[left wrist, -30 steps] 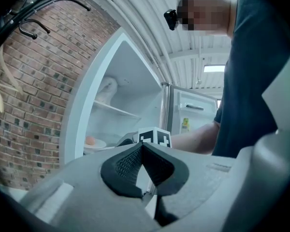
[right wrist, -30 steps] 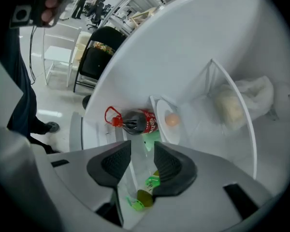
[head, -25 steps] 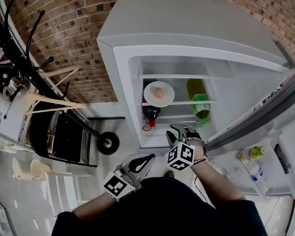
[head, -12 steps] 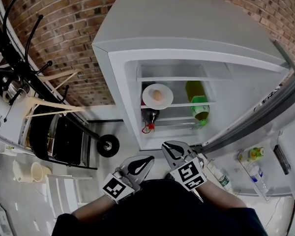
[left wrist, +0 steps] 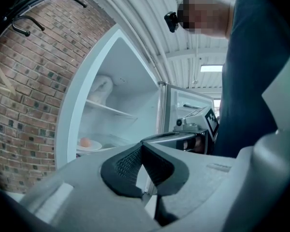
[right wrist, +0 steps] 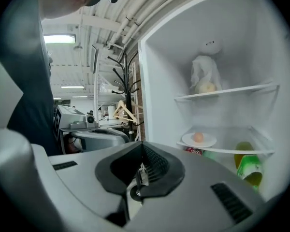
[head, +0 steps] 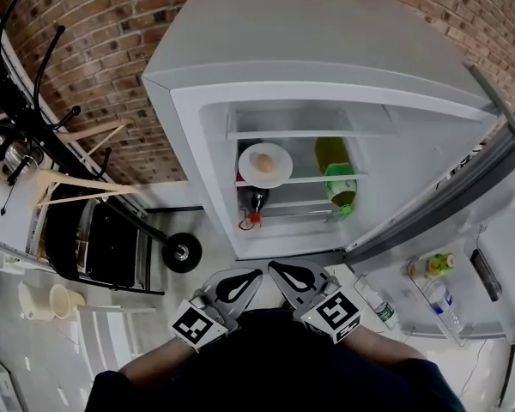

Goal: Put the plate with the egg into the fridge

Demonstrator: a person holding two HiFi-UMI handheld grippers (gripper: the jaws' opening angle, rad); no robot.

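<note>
**Plate [head: 265, 165] with egg [head: 263, 162] sits on fridge shelf**

The fridge [head: 326, 50] stands open. A green bottle [head: 338, 187] stands right of the plate, a dark bottle [head: 255, 201] below it. Left gripper [head: 245, 280] and right gripper [head: 287, 275] hang well apart from the plate, jaws pressed together, empty.

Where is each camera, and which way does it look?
Head view: on the head, looking down at the open fridge; left gripper, right gripper, dark shirt show.
Left gripper view: on that gripper, along its shut jaws into the fridge; shirt at right.
Right gripper view: likewise, facing the shelves; shirt at left.
All share the plate with the egg.
</note>
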